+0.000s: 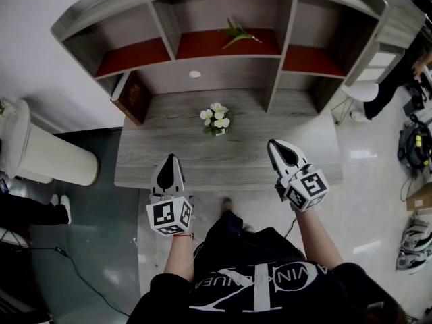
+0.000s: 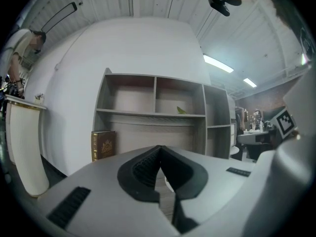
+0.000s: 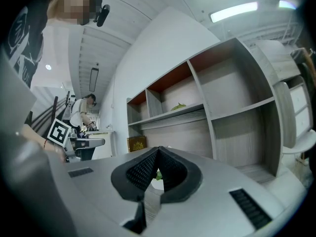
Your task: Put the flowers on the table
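Observation:
A small bunch of white flowers [image 1: 216,119] with green leaves stands upright in the middle of the grey wooden table [image 1: 169,171]. My left gripper [image 1: 171,158] is shut and empty, hovering at the table's front edge, left of the flowers and nearer to me. My right gripper [image 1: 272,143] is also shut and empty, over the front right of the table. In the left gripper view the jaws [image 2: 159,147] meet at the tip. The right gripper view shows its jaws [image 3: 158,150] together, with a scrap of the flowers [image 3: 158,175] visible behind them.
A grey shelf unit [image 1: 283,52] stands at the table's back, with a green leaf [image 1: 236,34] in its middle compartment. A brown book [image 1: 133,96] leans at the table's back left. A white bin [image 1: 47,155] stands to the left, and a person [image 1: 405,79] and a stool [image 1: 361,92] to the right.

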